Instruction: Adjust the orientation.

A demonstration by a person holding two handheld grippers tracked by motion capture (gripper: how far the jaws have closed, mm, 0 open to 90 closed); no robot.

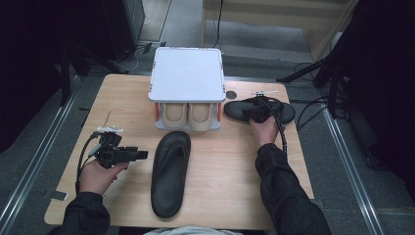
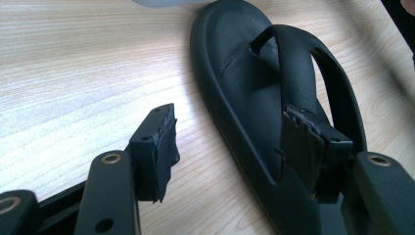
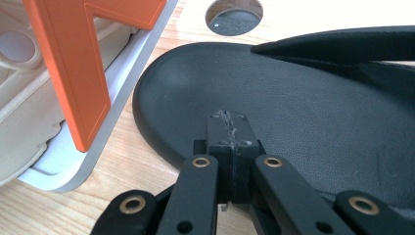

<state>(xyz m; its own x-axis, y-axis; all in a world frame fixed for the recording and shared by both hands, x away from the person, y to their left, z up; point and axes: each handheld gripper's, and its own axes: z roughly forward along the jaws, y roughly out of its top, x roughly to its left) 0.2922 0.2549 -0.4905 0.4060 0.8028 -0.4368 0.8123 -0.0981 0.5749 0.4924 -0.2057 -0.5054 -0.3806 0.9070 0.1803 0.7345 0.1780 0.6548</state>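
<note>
Two black flip-flop sandals lie on the wooden table. The near sandal lies lengthwise in the middle. My left gripper sits just left of it, open and pointing at its side; one pad lines up with the strap and the other is over bare wood. The far sandal lies crosswise at the right of the rack. My right gripper is over its footbed, jaws shut pad to pad with nothing between them.
A white shoe rack stands at the table's back middle, with a beige pair of shoes on its lower shelf and an orange side bracket. A round cable hole lies beside it. Bare wood stretches along the table's front.
</note>
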